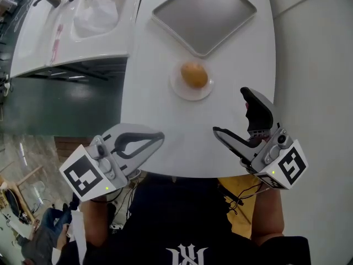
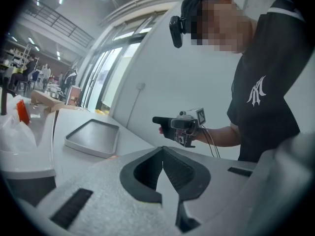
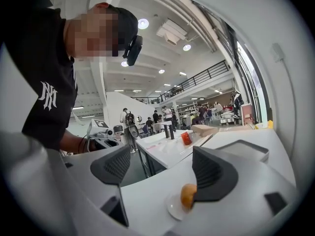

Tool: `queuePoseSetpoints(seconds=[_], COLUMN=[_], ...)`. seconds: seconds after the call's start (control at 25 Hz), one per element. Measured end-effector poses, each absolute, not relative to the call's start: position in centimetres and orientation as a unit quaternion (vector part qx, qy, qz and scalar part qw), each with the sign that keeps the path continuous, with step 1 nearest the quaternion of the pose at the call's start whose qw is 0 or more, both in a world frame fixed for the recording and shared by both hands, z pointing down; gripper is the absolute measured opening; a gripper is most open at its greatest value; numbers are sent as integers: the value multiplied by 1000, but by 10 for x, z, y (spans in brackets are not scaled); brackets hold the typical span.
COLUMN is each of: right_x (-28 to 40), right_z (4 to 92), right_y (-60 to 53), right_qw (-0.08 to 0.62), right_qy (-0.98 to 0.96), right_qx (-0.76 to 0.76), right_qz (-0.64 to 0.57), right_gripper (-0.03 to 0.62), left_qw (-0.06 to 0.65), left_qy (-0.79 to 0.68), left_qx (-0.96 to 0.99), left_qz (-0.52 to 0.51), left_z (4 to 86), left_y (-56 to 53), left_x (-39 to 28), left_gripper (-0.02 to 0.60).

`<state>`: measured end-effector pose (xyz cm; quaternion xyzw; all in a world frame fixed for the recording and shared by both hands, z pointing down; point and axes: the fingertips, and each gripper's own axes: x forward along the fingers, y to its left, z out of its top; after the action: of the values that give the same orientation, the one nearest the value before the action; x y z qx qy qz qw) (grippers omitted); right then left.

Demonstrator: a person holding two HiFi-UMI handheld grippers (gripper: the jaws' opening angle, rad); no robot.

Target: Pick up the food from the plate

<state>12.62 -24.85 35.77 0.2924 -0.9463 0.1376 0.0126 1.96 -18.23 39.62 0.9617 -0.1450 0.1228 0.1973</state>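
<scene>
A golden-brown piece of food [image 1: 194,75] lies on a small white plate [image 1: 177,88] in the middle of the white table [image 1: 160,115]. My right gripper [image 1: 231,112] hovers near the table's front right, short of the plate, jaws wide open and empty. In the right gripper view the food [image 3: 187,195] and its plate [image 3: 173,209] sit ahead, just beside the right-hand jaw, with nothing between the pads. My left gripper [image 1: 157,138] hangs at the table's front left edge, shut and empty. In the left gripper view its tips meet [image 2: 162,151].
A grey tray [image 1: 205,16] lies beyond the plate at the far side of the table. A second white counter [image 1: 66,32] to the left carries a clear plastic bag [image 1: 95,12] and dark bottles. The table's near edge runs just in front of both grippers.
</scene>
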Motion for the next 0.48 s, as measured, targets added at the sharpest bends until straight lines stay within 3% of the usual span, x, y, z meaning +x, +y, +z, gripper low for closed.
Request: queuePoseSetpoints(seconds=[0.48], right_x=[99], right_z=[479], right_y=[-321], right_qw=[132], right_qy=[-933], right_qx=[268], right_qz=[202], right_gripper=[370], left_qw=[212], left_qy=[-144], left_qx=[961], left_qz=[106], left_z=[450], left_y=[-243], left_x=[28], left_gripper=[6])
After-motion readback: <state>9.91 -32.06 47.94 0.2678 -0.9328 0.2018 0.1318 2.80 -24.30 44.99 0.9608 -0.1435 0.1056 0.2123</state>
